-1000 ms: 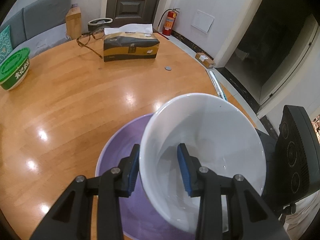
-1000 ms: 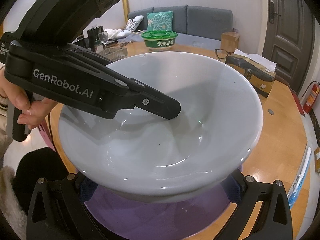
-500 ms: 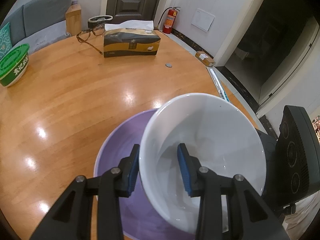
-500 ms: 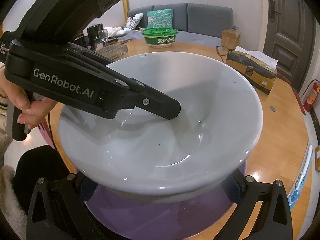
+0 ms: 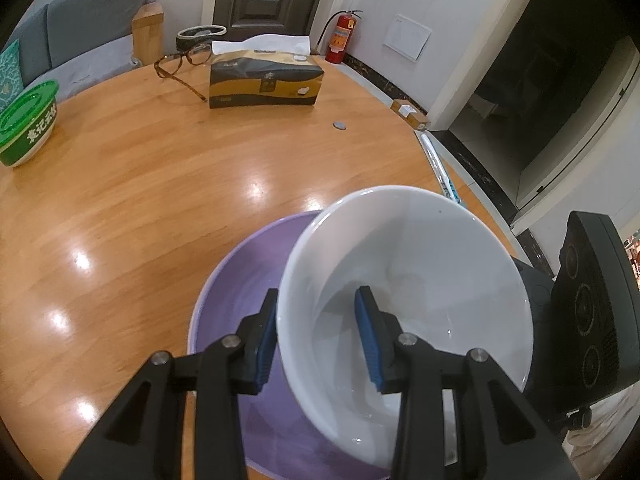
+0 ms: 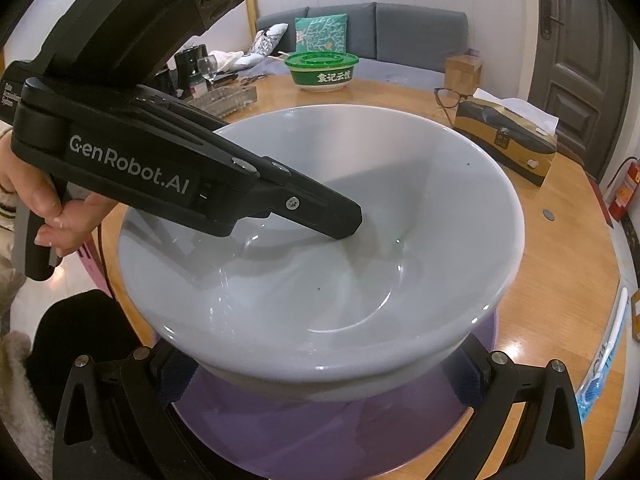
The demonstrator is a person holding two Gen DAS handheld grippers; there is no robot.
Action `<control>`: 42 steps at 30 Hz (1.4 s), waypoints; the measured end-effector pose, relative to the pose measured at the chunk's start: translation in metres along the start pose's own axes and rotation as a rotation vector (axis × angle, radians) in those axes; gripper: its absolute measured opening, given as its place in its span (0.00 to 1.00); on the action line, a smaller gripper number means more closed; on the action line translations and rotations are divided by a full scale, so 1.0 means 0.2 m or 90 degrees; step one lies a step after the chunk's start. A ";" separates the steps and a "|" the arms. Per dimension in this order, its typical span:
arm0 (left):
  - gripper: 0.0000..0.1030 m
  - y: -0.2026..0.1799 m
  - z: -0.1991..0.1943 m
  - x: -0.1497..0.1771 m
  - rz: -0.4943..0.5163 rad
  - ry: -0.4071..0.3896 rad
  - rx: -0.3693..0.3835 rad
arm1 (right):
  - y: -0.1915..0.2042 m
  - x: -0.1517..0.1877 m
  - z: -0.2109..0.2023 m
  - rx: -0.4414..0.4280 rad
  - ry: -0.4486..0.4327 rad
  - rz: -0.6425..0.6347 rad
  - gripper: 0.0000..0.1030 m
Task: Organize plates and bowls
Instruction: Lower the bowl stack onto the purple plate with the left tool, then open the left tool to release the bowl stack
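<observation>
A white bowl (image 5: 420, 272) hangs just above a purple plate (image 5: 240, 288) on the wooden table. My left gripper (image 5: 316, 332) is shut on the bowl's near rim, one finger inside and one outside. In the right wrist view the bowl (image 6: 360, 280) fills the middle, with the left gripper's finger reaching into it, above the purple plate (image 6: 320, 420). My right gripper (image 6: 320, 376) sits wide open on either side of the bowl's base, just over the plate; whether its pads touch the bowl cannot be told.
A tissue box (image 5: 264, 80), glasses (image 5: 180, 64), a green lidded bowl (image 5: 28, 120) and a coin (image 5: 339, 125) lie on the far part of the round table (image 5: 120, 200). The table edge runs along the right.
The bowl and both grippers have shifted slightly over the plate. The left grip is unchanged.
</observation>
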State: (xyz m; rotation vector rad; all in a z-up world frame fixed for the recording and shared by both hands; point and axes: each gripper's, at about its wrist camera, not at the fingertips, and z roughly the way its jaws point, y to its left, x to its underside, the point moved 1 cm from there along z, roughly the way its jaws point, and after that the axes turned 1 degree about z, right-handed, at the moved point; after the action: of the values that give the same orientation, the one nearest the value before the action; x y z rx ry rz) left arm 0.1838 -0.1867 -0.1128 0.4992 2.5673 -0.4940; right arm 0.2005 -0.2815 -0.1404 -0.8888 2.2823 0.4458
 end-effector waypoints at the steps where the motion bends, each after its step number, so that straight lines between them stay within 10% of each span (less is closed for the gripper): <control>1: 0.33 0.00 0.00 0.00 -0.001 0.001 0.002 | 0.00 0.00 0.00 0.001 0.000 0.000 0.98; 31: 0.39 -0.03 0.01 -0.01 0.001 0.007 -0.007 | 0.02 0.02 -0.04 0.026 0.017 0.006 0.98; 42: 0.71 -0.09 -0.20 0.01 0.026 -0.056 -0.036 | 0.05 0.03 -0.24 0.052 -0.013 0.006 0.98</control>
State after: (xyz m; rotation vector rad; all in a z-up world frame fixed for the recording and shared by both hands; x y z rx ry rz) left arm 0.1596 -0.1845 -0.0774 0.4969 2.4743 -0.4190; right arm 0.1683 -0.3015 -0.1087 -0.8289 2.2700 0.3619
